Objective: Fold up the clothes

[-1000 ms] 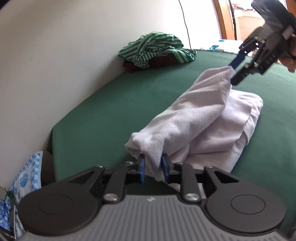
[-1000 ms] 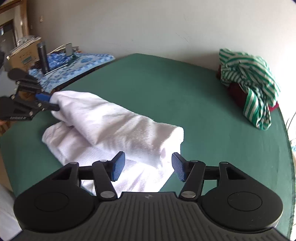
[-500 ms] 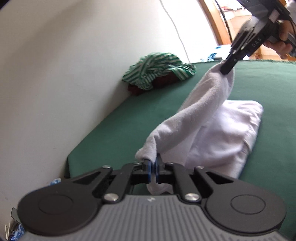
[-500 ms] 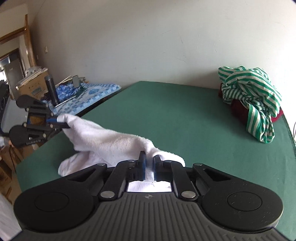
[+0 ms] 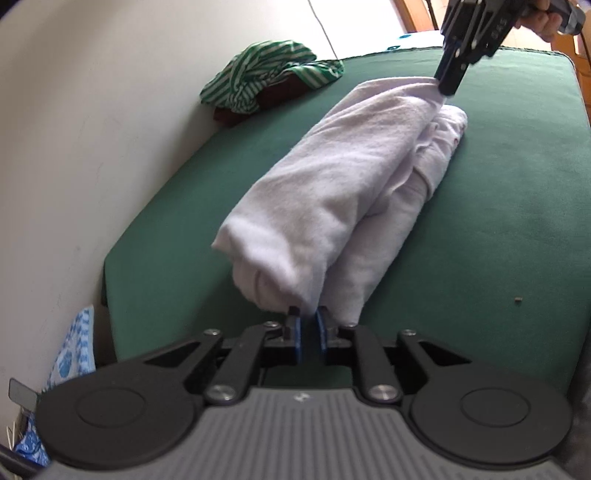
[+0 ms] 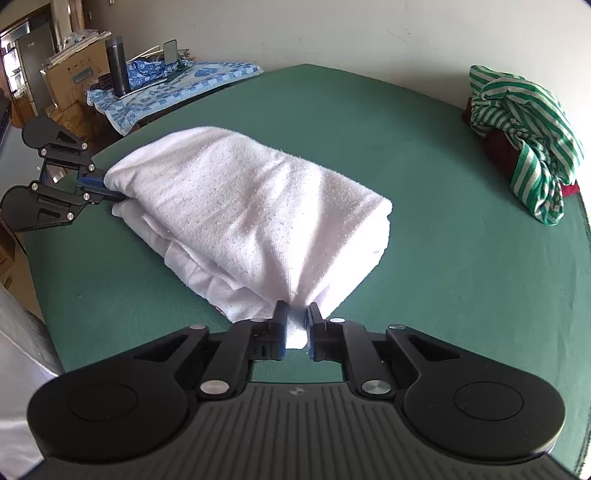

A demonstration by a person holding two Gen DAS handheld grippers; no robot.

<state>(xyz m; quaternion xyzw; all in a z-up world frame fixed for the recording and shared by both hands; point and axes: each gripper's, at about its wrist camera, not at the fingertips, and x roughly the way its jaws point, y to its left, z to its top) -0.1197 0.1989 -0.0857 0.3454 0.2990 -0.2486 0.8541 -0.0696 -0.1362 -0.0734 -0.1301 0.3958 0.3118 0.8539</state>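
A white garment [image 5: 332,192] [image 6: 251,206] lies folded lengthwise in a thick roll on the green table [image 5: 498,221] [image 6: 443,258]. My left gripper [image 5: 309,332] is shut on one end of its top layer; from the right wrist view it shows at the far left [image 6: 101,186]. My right gripper [image 6: 295,325] is shut on the opposite end, and in the left wrist view it pinches the cloth at the far end [image 5: 448,83]. The top fold rests over the lower layers.
A green-and-white striped garment [image 5: 266,74] [image 6: 528,136] is heaped on a dark red item by the wall. Beyond the table's far side stand a blue patterned cloth [image 6: 177,85], a dark flask [image 6: 117,64] and cardboard boxes [image 6: 70,70]. A hand [image 5: 543,26] holds the right gripper.
Both grippers shut on the garment's ends, lifted the top layer clear, then lowered it; it now lies flat over the lower layers, still held at both ends.
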